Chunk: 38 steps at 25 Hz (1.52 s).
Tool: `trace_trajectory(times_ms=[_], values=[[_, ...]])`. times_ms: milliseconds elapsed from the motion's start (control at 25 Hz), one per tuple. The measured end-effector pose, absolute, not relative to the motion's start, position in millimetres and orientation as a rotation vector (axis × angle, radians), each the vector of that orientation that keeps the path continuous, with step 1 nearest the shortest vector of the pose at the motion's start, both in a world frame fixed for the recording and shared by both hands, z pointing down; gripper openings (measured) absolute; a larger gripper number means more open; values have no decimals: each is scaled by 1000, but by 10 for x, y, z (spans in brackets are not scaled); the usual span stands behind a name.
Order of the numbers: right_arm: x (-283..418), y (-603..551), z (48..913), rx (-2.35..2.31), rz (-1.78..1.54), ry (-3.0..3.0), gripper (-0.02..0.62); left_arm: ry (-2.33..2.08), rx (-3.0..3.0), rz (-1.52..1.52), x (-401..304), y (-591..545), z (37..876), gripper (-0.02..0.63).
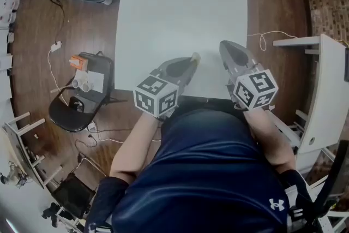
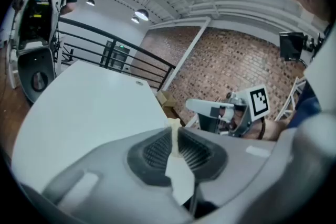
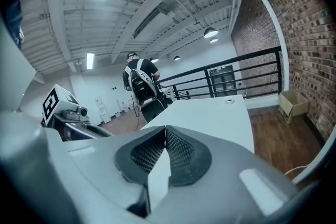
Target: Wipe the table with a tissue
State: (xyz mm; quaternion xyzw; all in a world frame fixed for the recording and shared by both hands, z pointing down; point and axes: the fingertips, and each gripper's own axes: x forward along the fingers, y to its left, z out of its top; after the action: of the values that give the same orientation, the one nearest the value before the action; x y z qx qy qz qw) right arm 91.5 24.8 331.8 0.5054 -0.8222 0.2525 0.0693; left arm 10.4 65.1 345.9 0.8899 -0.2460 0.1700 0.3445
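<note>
1. the white tabletop (image 1: 180, 8) runs from the near middle to the far edge, its surface bare.
2. a person's dark blue shirt (image 1: 212, 172) fills the near part of the head view. a small white logo (image 1: 276, 204) sits on the right shoulder, with no words legible.
3. a black chair (image 1: 82, 101) stands on the wood floor left of the tabletop.
4. the left tool (image 2: 173, 139) has its jaws pressed together on a tissue, over the tabletop's near edge.
5. the right tool (image 3: 164, 139) has its jaws closed with nothing between them, just right of the left tool.
6. each tool carries a marker cube (image 1: 157, 96) with black-and-white squares and no text.
7. the tissue (image 2: 173, 131), a cream strip, pokes out past the left tool's tips. whether it touches the tabletop cannot be told.
</note>
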Motion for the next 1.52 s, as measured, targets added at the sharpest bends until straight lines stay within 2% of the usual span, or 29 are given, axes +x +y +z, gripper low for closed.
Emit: trace_trajectory(times_ms=[600,1520], values=[[752,171,2843,1563,621,-2583,11,-673,2474,368,199,465,3137,35],[568,300,2825,1407,542,-2665,11,-727,2447,370,203,579,3153,35]])
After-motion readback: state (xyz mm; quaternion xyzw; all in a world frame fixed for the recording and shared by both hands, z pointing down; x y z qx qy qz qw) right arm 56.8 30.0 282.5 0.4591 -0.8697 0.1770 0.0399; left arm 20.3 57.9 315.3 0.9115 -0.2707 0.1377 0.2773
